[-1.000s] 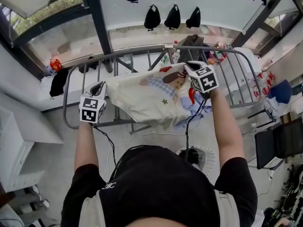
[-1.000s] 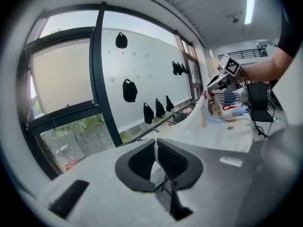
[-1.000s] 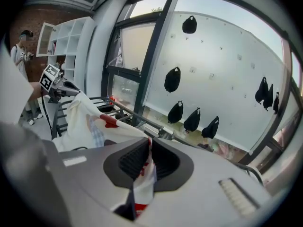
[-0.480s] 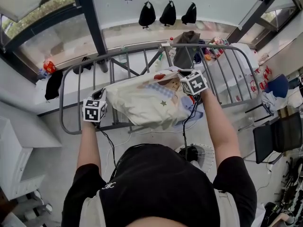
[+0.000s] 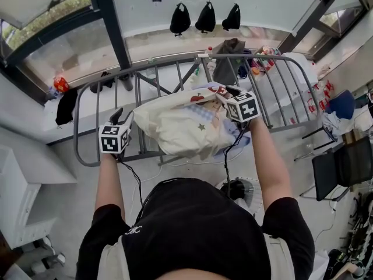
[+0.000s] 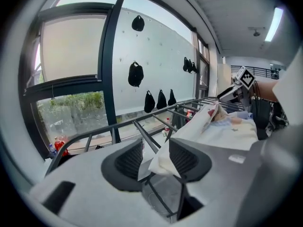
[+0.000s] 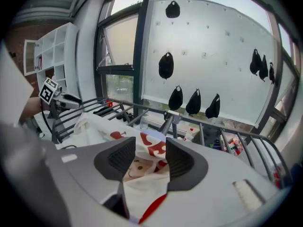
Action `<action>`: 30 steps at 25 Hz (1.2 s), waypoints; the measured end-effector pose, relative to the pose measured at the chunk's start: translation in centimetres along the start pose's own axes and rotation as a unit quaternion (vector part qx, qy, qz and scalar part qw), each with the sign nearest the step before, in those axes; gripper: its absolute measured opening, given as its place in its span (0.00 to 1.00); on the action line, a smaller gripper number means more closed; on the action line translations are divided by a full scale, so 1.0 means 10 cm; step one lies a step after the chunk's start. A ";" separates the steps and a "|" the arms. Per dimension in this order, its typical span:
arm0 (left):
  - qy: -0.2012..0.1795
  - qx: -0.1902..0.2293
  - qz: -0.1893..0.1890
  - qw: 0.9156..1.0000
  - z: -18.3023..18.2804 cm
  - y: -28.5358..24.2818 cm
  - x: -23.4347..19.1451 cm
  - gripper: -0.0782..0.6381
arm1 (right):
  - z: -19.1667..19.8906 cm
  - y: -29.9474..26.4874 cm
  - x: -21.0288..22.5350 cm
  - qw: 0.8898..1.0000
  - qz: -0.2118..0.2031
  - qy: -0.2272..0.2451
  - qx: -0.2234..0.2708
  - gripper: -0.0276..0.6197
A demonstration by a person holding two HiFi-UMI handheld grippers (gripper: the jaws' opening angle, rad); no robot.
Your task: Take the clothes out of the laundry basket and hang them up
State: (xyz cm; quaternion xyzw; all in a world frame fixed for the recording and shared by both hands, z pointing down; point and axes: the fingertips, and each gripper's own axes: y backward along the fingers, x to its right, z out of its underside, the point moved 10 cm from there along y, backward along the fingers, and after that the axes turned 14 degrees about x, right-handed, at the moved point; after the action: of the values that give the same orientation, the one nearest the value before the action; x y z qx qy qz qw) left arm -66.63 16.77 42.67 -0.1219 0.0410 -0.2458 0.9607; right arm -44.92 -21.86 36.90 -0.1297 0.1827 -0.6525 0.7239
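A glazed balcony with dark window frames and a white far wall, where dark items (image 5: 205,17) hang on pegs, forms the backdrop. In front of it stands a grey drying rack (image 5: 76,128). The cream garment (image 5: 180,127), printed with a cartoon figure, now lies draped across the rack's near rails, lower than a second ago, when both tongs held it taut by its upper corners above the bars. The hands have since come down and both sets of jaws have just been opening. The left gripper (image 5: 123,118) stands partly open at the garment's left corner: the cloth edge still lies between its pads and rests against one of them, with a clear gap to the other. The right gripper (image 5: 225,95) stands wide at the right corner, with printed cloth lying loose in the gap and neither pad pressing on it. To my eye this is the release, so the garment's weight is on the rack and this piece looks as good as hung. The tongs only have to draw back without dragging the corners off. No laundry basket can be made out in any view.
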 end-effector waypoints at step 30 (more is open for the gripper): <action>-0.088 0.200 0.115 0.969 -1.51 0.18 1.89 0.11 | -0.08 2.08 -0.45 0.918 0.229 -0.071 0.315 0.06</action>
State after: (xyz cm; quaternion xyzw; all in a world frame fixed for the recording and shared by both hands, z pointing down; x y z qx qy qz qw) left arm -51.33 5.94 27.26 0.0570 -0.0801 -0.1253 0.9872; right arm -26.94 -14.97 27.74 0.1041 -0.0592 -0.4818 0.8681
